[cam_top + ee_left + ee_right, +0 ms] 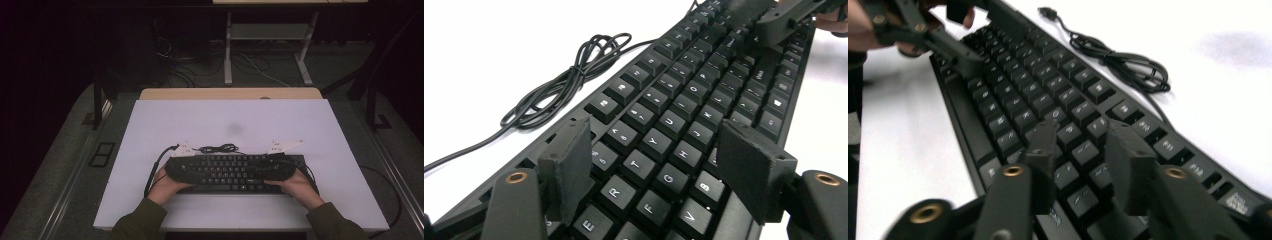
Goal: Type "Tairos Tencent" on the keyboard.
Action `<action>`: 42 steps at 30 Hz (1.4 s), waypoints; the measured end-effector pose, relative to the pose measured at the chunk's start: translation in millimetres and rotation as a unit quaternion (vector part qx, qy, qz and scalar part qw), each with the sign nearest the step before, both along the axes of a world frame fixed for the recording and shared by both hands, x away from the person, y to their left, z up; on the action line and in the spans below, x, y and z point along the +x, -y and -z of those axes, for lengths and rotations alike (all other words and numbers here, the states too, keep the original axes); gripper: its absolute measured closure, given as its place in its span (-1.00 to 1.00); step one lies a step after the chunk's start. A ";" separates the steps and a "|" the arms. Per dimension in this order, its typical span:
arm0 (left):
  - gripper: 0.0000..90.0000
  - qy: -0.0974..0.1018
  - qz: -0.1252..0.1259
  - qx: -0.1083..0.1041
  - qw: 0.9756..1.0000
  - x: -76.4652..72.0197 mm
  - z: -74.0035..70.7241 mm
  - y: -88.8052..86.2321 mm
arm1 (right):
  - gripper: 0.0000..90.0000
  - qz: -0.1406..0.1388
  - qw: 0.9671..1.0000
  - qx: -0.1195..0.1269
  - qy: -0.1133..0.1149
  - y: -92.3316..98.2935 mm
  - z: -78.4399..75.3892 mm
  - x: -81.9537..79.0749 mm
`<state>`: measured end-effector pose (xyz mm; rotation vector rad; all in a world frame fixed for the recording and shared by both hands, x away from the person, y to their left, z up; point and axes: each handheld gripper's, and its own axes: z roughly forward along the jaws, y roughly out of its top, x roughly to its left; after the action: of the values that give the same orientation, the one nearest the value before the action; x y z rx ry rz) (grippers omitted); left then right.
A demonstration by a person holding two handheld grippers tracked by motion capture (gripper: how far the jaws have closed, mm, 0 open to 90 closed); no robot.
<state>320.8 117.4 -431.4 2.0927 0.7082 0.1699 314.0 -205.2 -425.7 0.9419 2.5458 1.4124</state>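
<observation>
Left claw: my left gripper [659, 165] hangs over the left end of the keyboard [235, 172], jaws spread wide across several key rows, from near the number row to the bottom letter row. The pads hold nothing, and I cannot tell whether they touch the keycaps.

Keyboard: it lies flat on the white table [150, 130], near my edge and centred, with both my hands at its ends.

Cable: the keyboard's lead sits as a loose coil [569, 80] on the table just behind the top edge, left of centre. I'd keep the jaws clear of it.

Right claw: my right gripper [1080, 155] is over the right end, above the keys near the function row. Its jaws stand narrow, about a key or two apart, and grip nothing that I can see.

Step, as I judge it: working on single keys with both claws. To do it well, I'd come straight down on one keycap, keep the other jaw off its neighbours, and press lightly so the board doesn't slide.

Risk: a tilted claw could catch two keys at once.
</observation>
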 end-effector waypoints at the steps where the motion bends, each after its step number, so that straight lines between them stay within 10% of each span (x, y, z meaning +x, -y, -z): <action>1: -0.35 0.001 0.000 0.001 1.000 0.9 0.4 0.1 | 0.56 -0.003 1.000 -0.004 0.000 1.0 0.5 -0.7; 13: -0.39 0.006 -0.001 0.003 1.000 8.6 2.9 3.7 | 0.98 -0.021 1.000 -0.016 -0.010 10.3 4.9 -7.8; 42: -0.28 0.013 -0.002 0.003 1.000 10.9 1.4 5.9 | 0.99 -0.050 0.997 -0.056 -0.010 4.1 15.4 -14.9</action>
<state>331.6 111.5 -432.9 2.0904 0.6967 0.2020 299.1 -209.3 -441.2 0.8254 2.6891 1.2731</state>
